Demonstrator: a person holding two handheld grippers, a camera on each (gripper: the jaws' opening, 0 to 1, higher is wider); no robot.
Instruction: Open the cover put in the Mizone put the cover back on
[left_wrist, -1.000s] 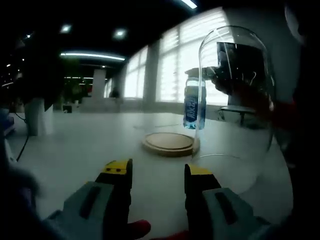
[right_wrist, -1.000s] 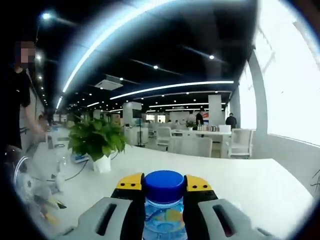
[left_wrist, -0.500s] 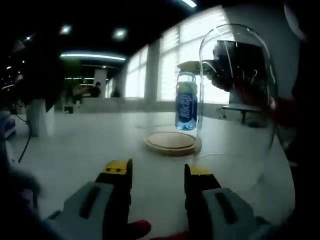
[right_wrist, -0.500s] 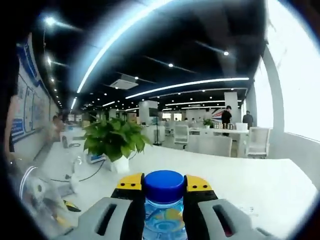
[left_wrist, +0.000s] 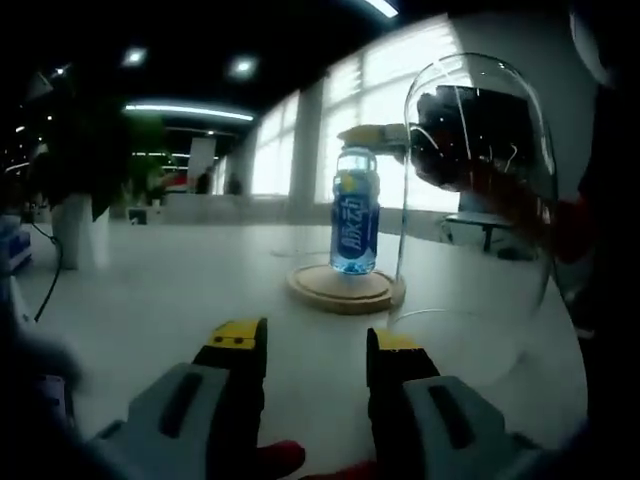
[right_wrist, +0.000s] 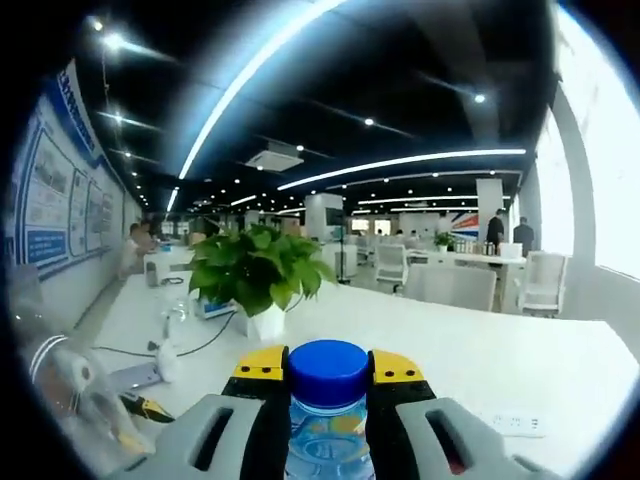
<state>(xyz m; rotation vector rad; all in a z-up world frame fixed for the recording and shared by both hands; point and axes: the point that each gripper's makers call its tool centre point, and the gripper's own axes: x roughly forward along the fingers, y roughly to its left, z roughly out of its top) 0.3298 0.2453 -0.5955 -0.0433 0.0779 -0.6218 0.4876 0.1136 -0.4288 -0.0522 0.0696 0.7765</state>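
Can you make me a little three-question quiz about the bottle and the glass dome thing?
1. True or false: the right gripper is shut on the blue-capped clear plastic drink bottle.
2. What is the bottle over? A) round wooden base B) potted green plant C) the floor
3. Fill in: the tall clear glass dome cover stands on the white table, ____ the base.

Key: 1 true; 2 A; 3 beside.
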